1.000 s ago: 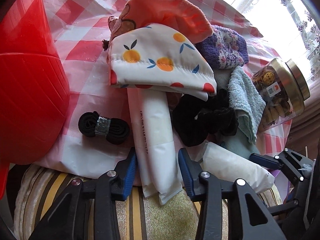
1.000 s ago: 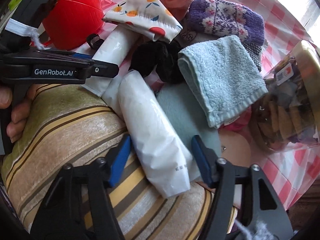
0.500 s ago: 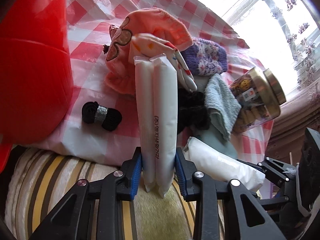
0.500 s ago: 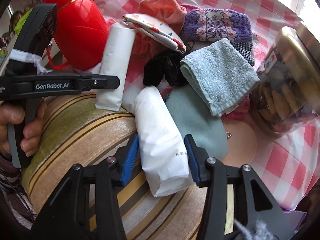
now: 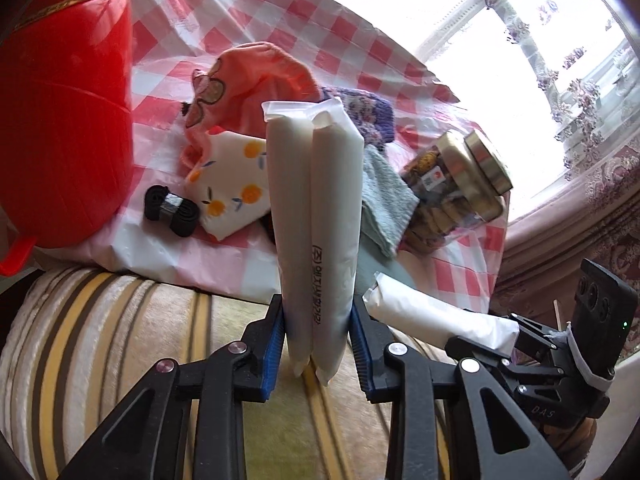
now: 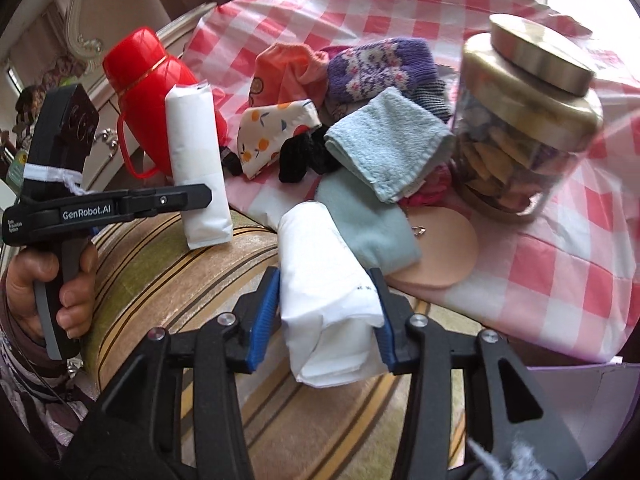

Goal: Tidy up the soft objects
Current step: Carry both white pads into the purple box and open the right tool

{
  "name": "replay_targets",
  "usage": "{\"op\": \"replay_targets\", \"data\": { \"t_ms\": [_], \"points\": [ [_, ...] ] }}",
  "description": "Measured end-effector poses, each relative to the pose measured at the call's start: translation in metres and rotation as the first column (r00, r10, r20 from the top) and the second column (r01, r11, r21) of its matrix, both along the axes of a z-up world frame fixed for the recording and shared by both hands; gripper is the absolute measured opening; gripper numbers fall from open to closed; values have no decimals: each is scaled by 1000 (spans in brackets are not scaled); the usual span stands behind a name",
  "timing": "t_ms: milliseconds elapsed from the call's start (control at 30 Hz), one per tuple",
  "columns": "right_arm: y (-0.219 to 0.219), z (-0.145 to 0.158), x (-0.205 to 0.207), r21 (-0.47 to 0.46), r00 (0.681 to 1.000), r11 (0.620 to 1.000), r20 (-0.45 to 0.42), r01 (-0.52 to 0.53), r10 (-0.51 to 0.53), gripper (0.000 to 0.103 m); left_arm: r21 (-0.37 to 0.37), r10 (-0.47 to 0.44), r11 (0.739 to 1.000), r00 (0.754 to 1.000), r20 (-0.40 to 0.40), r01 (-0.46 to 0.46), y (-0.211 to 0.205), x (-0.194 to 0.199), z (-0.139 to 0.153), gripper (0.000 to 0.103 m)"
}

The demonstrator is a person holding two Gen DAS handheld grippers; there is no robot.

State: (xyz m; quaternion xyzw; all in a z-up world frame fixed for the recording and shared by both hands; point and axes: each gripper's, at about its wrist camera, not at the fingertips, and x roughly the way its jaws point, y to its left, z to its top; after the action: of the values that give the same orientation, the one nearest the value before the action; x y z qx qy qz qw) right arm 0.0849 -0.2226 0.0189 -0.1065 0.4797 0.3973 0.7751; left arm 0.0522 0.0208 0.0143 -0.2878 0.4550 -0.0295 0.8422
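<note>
My left gripper (image 5: 316, 312) is shut on a long white double packet (image 5: 316, 200), which stands upright above the striped cushion. The right wrist view shows this left gripper (image 6: 200, 200) from the side with the packet (image 6: 196, 152). My right gripper's (image 6: 325, 280) jaws are closing, and both pads press a second white packet (image 6: 320, 264), lifted slightly over the cushion edge. On the checked cloth lie an orange cloth (image 5: 256, 76), a fruit-print pouch (image 5: 228, 184), a purple knitted piece (image 6: 376, 64), a light blue towel (image 6: 388, 140) and a black scrunchie (image 6: 304, 156).
A red flask (image 6: 148, 92) stands at the left of the pile and a glass jar of biscuits (image 6: 520, 132) at the right. A teal cloth (image 6: 368, 224) and a peach round pad (image 6: 448, 248) lie by the table edge. A hand (image 6: 72, 296) holds the left gripper over the striped cushion (image 6: 160, 264).
Both grippers closed on their white packets and rose. The left packet slid out from under the fruit-print pouch and now stands upright; the pouch dropped onto the cloth.
</note>
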Motion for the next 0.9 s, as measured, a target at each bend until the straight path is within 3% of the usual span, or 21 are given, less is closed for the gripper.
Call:
{"op": "replay_targets", "data": {
  "t_ms": [33, 333, 500, 667, 900],
  "points": [
    [-8, 3, -15, 9, 1000, 1000, 3, 13, -13, 48, 2, -8, 1000, 1000, 4, 8, -4, 0, 3, 32],
    [-65, 11, -20, 75, 987, 984, -4, 159, -159, 46, -34, -148, 988, 989, 18, 149, -59, 16, 19, 32],
    [-133, 14, -20, 92, 951, 947, -8, 307, -308, 46, -57, -270, 961, 963, 18, 270, -106, 31, 25, 32],
    [-202, 5, -21, 67, 896, 894, -6, 443, -444, 46, -114, -395, 913, 919, -5, 392, -159, 54, 21, 32],
    [-287, -28, -11, -73, 786, 783, 29, 617, -617, 46, -174, -559, 822, 827, -61, 543, -242, 80, 10, 32]
  ]
}}
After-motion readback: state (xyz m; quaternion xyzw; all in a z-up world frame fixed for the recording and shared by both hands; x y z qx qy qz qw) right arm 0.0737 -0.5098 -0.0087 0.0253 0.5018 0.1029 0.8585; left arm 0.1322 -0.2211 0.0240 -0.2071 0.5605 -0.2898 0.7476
